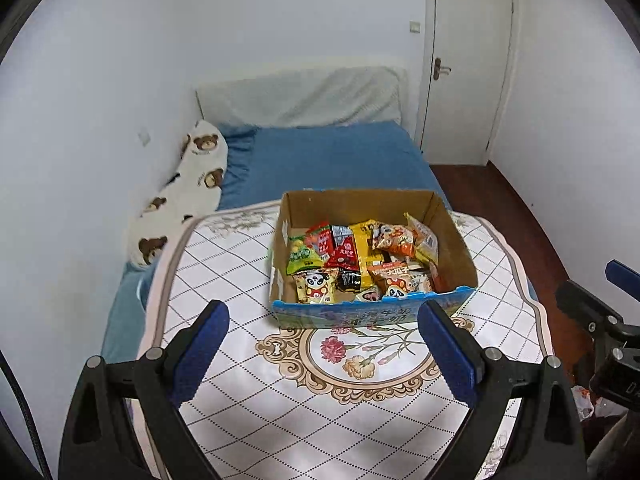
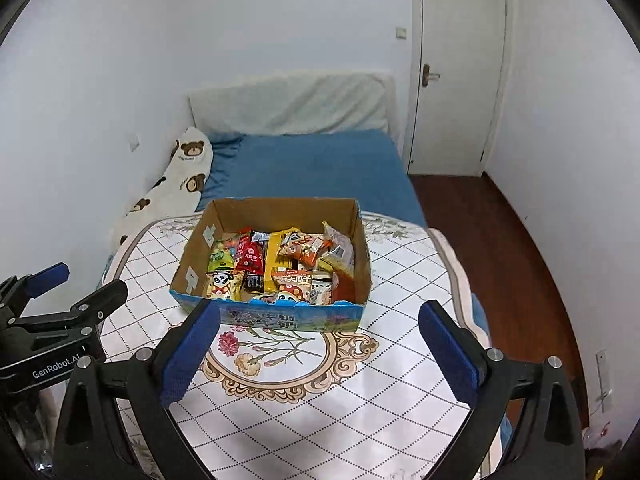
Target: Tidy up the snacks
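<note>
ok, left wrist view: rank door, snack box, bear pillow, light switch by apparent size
1. door
2. snack box, looks close to the door, but it sits nearer the camera, so the order is unsure
3. bear pillow
4. light switch

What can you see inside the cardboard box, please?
The box holds a loose pile of snack packets: green, red, yellow, orange, and some with pandas. They cover most of its floor, so anything beneath them is hidden.
</note>
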`<state>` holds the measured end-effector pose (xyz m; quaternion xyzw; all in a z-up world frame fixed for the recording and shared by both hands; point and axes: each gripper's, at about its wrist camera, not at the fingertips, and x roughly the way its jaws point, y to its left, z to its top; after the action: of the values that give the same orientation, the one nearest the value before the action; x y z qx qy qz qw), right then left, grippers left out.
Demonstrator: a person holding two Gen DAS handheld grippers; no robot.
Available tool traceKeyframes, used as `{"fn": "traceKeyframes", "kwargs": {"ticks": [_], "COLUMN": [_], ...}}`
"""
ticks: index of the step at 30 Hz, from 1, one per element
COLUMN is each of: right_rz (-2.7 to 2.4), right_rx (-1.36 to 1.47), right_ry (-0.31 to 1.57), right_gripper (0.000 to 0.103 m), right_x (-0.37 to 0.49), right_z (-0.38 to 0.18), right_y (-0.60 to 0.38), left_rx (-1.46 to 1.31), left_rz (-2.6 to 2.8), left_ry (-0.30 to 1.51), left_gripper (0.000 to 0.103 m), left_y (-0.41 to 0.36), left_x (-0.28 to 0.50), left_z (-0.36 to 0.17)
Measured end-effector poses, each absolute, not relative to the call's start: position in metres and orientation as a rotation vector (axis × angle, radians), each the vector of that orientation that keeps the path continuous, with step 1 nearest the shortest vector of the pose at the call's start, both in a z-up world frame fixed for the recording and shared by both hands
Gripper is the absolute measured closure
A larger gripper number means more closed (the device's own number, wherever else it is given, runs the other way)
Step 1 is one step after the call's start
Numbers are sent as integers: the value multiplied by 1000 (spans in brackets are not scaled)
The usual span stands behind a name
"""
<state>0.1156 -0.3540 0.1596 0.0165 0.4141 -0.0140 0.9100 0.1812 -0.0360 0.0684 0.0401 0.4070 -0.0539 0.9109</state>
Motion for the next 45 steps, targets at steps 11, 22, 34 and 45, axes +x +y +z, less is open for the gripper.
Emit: {"fn": "traceKeyframes", "kwargs": {"ticks": [11,22,34,45], "right_rz": [-54,-53,-69,-76], "right_rx": [3,6,-11,36], "right_ry": [796,810,830,921], "right_gripper": [1,1,0,0], "right_x": [70,72,135,196], "right_z": [196,195,154,92], "right_y": [-344,-347,-347,-361], "left_rx": [33,19,25,39], "left_rz": [-106,-102,-85,-79], "left_ry": [756,762,774,904], "left_gripper": [6,6,1,1], "left_y": [-17,-17,-33,-45], "left_x": [142,142,194,249], "left_z": [101,96,66,16]}}
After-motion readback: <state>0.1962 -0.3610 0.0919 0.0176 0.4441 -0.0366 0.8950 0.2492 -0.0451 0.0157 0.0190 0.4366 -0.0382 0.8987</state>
